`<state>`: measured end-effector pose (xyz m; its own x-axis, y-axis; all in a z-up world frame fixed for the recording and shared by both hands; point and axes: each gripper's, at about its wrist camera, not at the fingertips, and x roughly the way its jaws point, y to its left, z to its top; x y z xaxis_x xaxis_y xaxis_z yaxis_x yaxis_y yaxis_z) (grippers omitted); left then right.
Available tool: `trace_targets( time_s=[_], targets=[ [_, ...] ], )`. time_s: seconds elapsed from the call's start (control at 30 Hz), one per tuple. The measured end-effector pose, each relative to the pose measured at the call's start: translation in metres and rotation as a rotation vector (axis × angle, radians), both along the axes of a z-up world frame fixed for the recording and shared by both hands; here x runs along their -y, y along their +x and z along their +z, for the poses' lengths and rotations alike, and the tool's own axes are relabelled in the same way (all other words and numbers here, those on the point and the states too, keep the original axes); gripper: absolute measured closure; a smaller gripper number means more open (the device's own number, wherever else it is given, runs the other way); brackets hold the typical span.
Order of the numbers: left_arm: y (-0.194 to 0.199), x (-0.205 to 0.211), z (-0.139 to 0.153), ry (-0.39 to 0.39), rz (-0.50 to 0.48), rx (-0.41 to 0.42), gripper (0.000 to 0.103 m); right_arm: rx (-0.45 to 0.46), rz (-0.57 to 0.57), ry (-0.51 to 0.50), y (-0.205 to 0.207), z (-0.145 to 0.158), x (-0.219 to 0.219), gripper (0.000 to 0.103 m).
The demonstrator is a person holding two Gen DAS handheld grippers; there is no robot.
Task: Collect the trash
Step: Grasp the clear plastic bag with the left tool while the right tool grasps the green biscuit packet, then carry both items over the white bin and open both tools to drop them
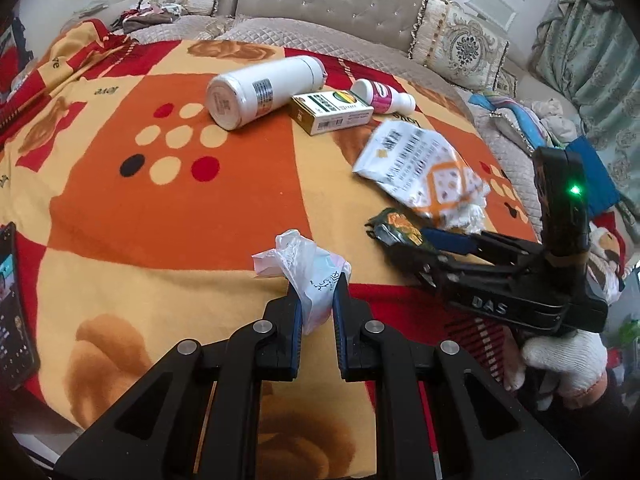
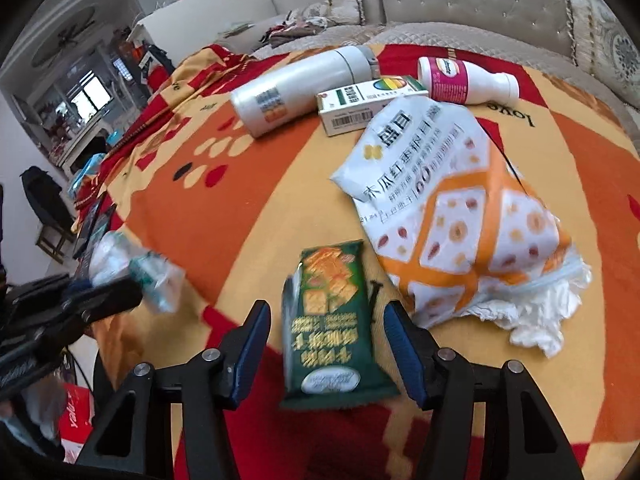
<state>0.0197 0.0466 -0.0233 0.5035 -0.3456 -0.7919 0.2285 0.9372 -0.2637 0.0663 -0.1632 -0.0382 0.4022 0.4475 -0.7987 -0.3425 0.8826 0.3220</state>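
Note:
My left gripper (image 1: pixel 316 284) is shut on a crumpled clear plastic wrapper (image 1: pixel 306 268), held just above the orange patterned blanket (image 1: pixel 160 208); it also shows blurred in the right wrist view (image 2: pixel 136 268). My right gripper (image 2: pixel 324 312) is open, its jaws on either side of a green cracker packet (image 2: pixel 330 320) lying on the blanket; the packet also shows in the left wrist view (image 1: pixel 396 226). A large white and orange snack bag (image 2: pixel 452 208) with crumpled tissue (image 2: pixel 532 312) lies just right of the packet.
A white thermos (image 1: pixel 260 88), a small green and white box (image 1: pixel 332 112) and a white bottle with a pink label (image 1: pixel 384 96) lie at the far side of the blanket. A phone (image 1: pixel 12 308) lies at the left edge. Sofa cushions (image 1: pixel 460 40) stand behind.

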Motion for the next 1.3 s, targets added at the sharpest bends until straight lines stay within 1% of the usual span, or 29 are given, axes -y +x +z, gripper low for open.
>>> trace_targets(
  time_s=[0.03,0.07,0.1,0.27,0.4,0.53,1.3],
  targets=[
    [0.0,0.002,-0.001,-0.001,-0.003,-0.004,0.092,0.01,0.002,-0.014,0.001,-0.001,-0.001,0.059],
    [-0.001,0.004,-0.003,-0.002,-0.006,-0.008,0.092,0.02,0.002,-0.025,0.001,0.0,-0.002,0.067],
    [-0.001,0.005,-0.004,-0.003,-0.008,-0.01,0.092,0.034,0.01,-0.027,-0.001,0.001,-0.002,0.072],
    [-0.002,0.015,0.0,-0.019,-0.023,-0.005,0.092,0.081,0.03,-0.006,-0.021,0.014,0.007,0.072],
    [-0.006,0.029,0.005,-0.025,-0.045,0.004,0.092,0.108,0.007,0.044,-0.041,0.031,0.027,0.072],
    [-0.009,0.05,0.009,-0.027,-0.08,0.009,0.092,0.126,-0.022,0.047,-0.057,0.04,0.045,0.072],
    [-0.022,0.178,0.022,0.012,-0.272,0.042,0.092,0.144,-0.252,0.037,-0.1,0.049,0.161,0.072]
  ],
)
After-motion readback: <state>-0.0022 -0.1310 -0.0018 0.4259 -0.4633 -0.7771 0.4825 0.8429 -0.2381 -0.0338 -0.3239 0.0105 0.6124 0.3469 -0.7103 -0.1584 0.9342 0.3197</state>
